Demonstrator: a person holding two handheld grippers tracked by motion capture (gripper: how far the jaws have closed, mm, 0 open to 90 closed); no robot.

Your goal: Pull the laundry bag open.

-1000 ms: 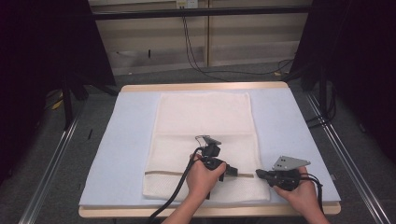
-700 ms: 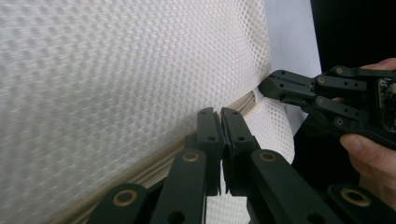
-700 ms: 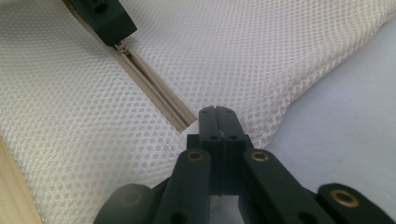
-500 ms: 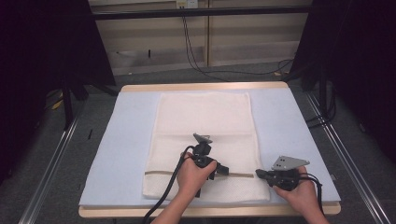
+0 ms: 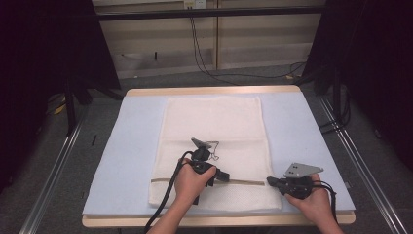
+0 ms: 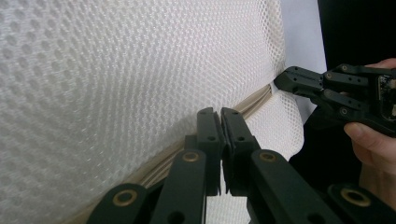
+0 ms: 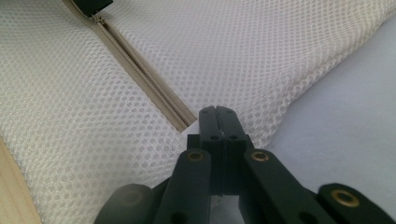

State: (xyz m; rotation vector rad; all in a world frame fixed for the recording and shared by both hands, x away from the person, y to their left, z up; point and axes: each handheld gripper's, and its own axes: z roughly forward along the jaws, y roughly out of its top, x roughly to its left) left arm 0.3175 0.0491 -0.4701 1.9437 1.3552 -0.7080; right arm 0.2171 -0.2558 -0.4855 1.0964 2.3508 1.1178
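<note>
- The right claw (image 5: 271, 181) lies at the near right of the desk (image 5: 195, 222), held in the person's right hand (image 5: 314, 202). Its jaws are closed together, and in the right gripper view they pinch the edge of the mesh bag (image 7: 261, 70) right at the end of the zipper (image 7: 140, 74).
- In that same view the zipper's closed end stops just left of the right claw's (image 7: 217, 111) tips, and the beige tape runs away up and to the left across the mesh.
- The left claw (image 5: 225, 177) sits a little further in, over the near part of the mesh bag (image 5: 214, 126), gripped by the left hand (image 5: 190, 183). Its jaws are also closed; in the left gripper view they meet on the zipper line, though whether they hold the slider itself I cannot tell.
- From above, both claws lie along the zipper (image 5: 246, 182), tips facing each other, with a short stretch of tape between them.
- In the left gripper view the left claw (image 6: 220, 112) points along the zipper (image 6: 254, 100) toward the right claw (image 6: 286, 81), which touches the bag's edge.
- Beyond both claws the mesh bag lies flat on the pale blue mat (image 5: 131, 146), stretching toward the far edge of the desk.
</note>
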